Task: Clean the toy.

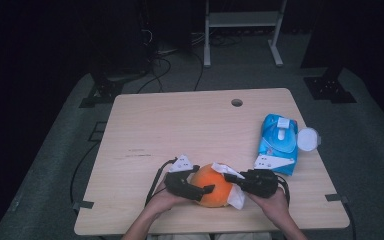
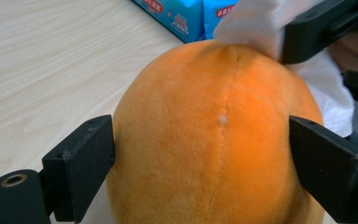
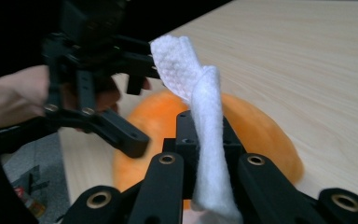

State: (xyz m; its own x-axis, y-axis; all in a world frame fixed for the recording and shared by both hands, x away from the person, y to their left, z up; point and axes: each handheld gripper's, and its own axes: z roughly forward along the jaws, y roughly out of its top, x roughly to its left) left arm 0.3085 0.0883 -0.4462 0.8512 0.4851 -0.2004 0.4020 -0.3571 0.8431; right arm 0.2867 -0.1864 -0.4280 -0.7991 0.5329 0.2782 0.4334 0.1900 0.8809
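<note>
Both grippers work near the table edge: left gripper [image 1: 198, 189] clamps the orange plush [image 1: 215, 186], lying crosswise; right gripper [image 1: 236, 179] pinches a white wipe [image 1: 228, 172].

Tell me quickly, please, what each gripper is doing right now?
Left gripper: fingers closed around the sides of the orange plush toy.
Right gripper: fingers shut on a white wipe, held against the toy.

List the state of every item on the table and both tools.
Orange plush ball: on the table, clamped by the left tool.
White wipe: pinched in the right tool, draped on the ball.
Blue wipe pack: lying flat, lid flipped open.
</note>
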